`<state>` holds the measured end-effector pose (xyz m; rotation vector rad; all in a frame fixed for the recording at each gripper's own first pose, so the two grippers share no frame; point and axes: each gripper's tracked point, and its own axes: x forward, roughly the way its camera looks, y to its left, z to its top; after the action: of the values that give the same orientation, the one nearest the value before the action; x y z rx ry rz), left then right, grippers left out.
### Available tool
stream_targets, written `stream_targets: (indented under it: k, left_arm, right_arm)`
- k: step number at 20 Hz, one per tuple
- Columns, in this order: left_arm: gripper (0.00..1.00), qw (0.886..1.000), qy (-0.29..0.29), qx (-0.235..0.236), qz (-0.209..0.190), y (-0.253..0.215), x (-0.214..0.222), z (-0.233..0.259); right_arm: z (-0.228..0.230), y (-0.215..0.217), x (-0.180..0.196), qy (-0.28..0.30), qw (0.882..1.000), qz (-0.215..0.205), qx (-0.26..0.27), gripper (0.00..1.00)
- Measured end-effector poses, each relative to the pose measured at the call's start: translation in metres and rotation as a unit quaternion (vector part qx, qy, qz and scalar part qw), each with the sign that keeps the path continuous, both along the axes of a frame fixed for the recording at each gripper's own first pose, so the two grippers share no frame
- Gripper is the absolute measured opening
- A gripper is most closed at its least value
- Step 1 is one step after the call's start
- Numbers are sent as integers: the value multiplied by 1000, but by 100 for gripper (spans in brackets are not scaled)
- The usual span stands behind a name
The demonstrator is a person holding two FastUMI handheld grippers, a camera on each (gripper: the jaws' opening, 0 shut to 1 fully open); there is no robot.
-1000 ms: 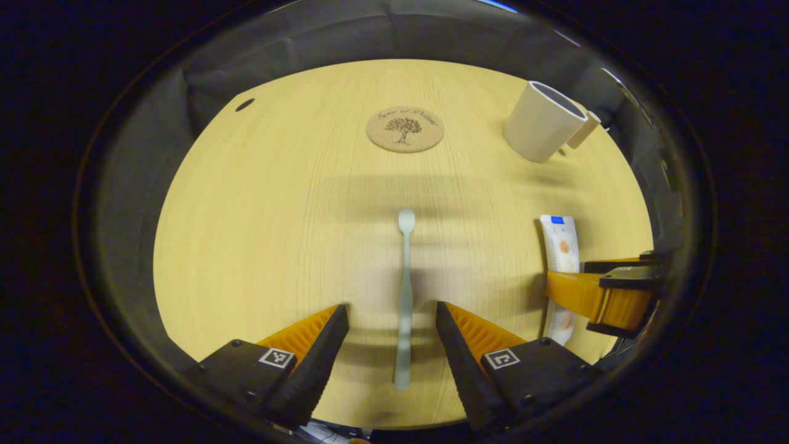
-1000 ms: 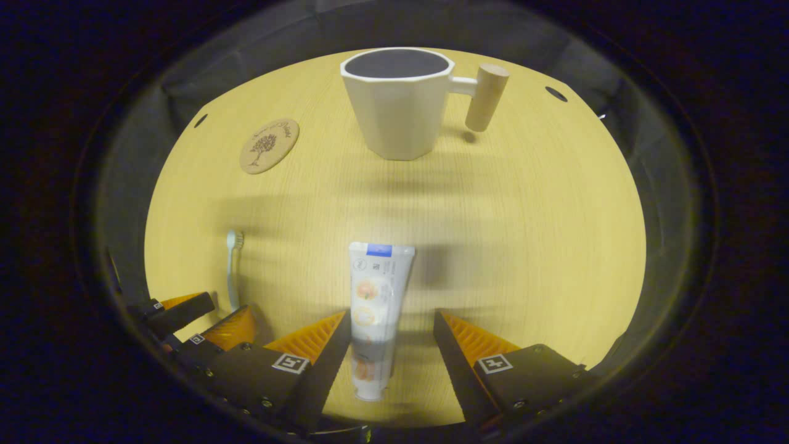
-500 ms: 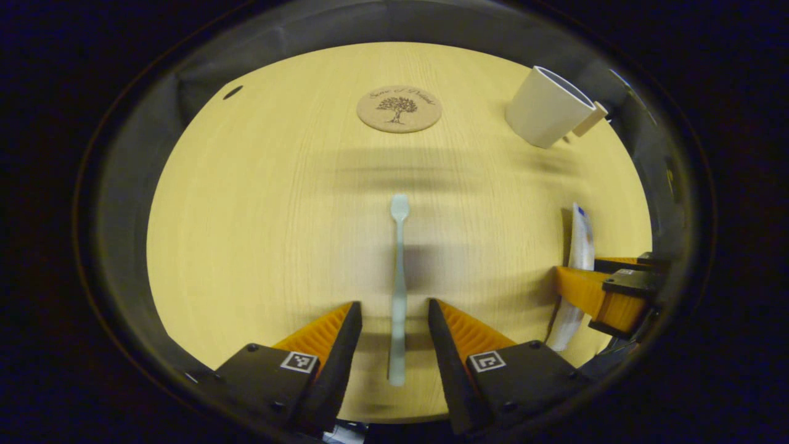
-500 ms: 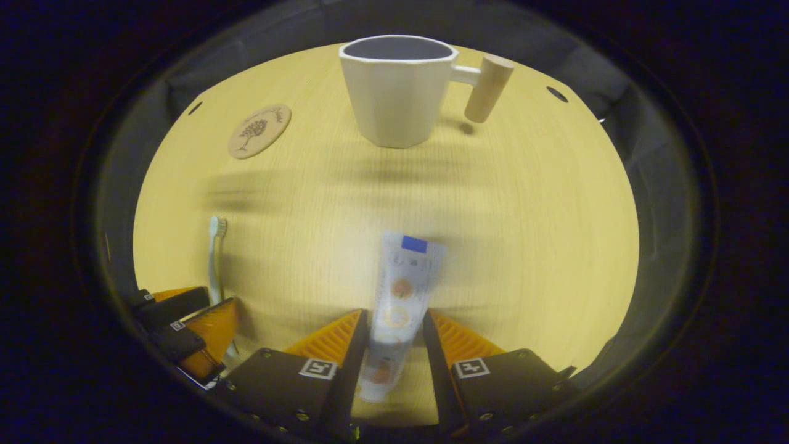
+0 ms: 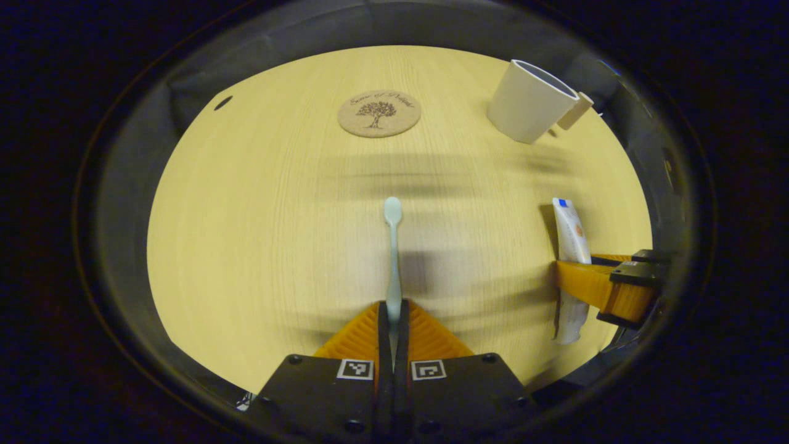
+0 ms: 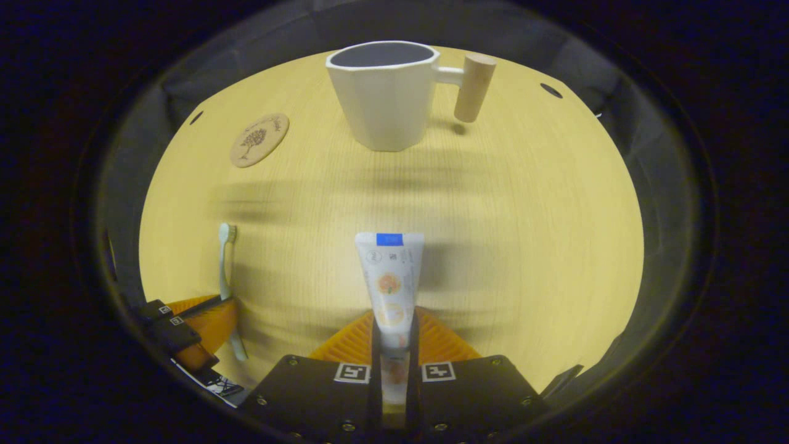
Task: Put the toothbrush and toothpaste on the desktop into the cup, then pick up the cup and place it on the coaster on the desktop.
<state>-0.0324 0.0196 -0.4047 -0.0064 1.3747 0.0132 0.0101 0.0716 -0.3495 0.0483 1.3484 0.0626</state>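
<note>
My left gripper (image 5: 393, 308) is shut on the handle of a pale green toothbrush (image 5: 392, 246), whose head points away over the wooden desktop (image 5: 259, 216). My right gripper (image 6: 393, 320) is shut on a white toothpaste tube (image 6: 389, 271) with a blue end that points toward the cup. The white cup (image 6: 382, 92) with a wooden handle stands upright at the far side, and in the left gripper view the cup (image 5: 527, 102) is at the far right. A round cork coaster (image 5: 379, 113) lies far ahead; in the right gripper view the coaster (image 6: 259, 139) is at the far left.
In the left gripper view the other gripper (image 5: 607, 287) holds the toothpaste (image 5: 570, 240) at the right edge. In the right gripper view the other gripper (image 6: 191, 327) holds the toothbrush (image 6: 225, 259) at the lower left. Small holes (image 5: 222, 102) mark the desktop's far corners.
Both grippers went from open around their objects to shut. The left one closed on the toothbrush handle, the right one on the toothpaste tube, which straightened after a tilt.
</note>
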Motion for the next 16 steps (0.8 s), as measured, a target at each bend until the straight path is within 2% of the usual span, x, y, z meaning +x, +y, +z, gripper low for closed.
stream_targets:
  k: [3,6,8,12,16]
  left_arm:
    - [8,1000,-21,0,-8,3,-13,6]
    - [8,999,-29,0,-15,4,-5,-6]
    - [8,999,-41,4,-11,8,0,4]
    - [8,996,-93,-1,-7,8,21,31]
    - [8,987,-162,-5,-6,5,49,69]
  right_arm:
    - [1,2,1,-9,1000,-14,22,16]
    - [8,-3,1,-20,999,-15,23,16]
    - [20,-6,6,-36,999,-18,27,16]
    - [52,-12,23,-80,996,-30,39,16]
    - [92,-14,50,-137,987,-49,66,15]
